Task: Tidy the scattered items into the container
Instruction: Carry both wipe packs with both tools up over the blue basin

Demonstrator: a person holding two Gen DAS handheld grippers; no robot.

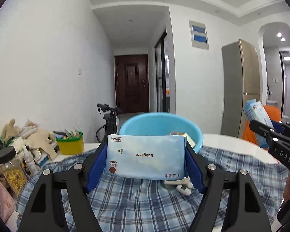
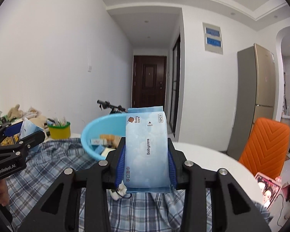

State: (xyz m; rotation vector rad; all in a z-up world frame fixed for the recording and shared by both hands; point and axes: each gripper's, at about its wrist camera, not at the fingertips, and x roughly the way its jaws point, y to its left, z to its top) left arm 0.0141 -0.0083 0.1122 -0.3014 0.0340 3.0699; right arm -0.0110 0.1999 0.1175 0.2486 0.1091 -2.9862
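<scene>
Checked cloth (image 1: 145, 203) covers your worktop (image 1: 232, 143), basin (image 1: 160, 123) ahead; your left gripper (image 1: 146, 166) jaws clamp one wipes pack (image 1: 145, 156), right gripper (image 2: 146, 166) jaws clamp another pack (image 2: 147, 150).

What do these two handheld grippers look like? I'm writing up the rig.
Both are matte black linkage frames with silver pivot pins and ribbed blue pads. The left gripper reads "GenRobot.AI" on its side; the right gripper reads "DAS".
</scene>
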